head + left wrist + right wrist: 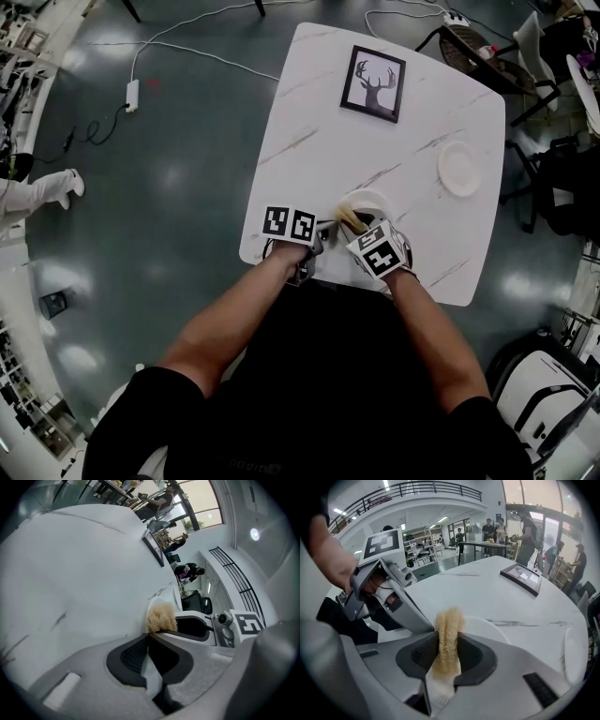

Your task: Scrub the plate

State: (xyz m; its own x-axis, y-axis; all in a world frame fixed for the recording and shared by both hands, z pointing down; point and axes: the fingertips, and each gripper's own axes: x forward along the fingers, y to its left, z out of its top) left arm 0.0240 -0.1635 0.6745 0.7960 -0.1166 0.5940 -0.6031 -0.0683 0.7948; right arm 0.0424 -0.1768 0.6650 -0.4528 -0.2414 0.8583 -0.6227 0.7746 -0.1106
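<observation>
One plate [370, 199] lies just ahead of both tools, the left tool [147, 637] pressed together, seemingly on its near rim, the right tool [447, 634] pinching a scrubber [449, 618] over it; hard strokes could tug that thin rim free and skid it off the bench [375, 141].
</observation>
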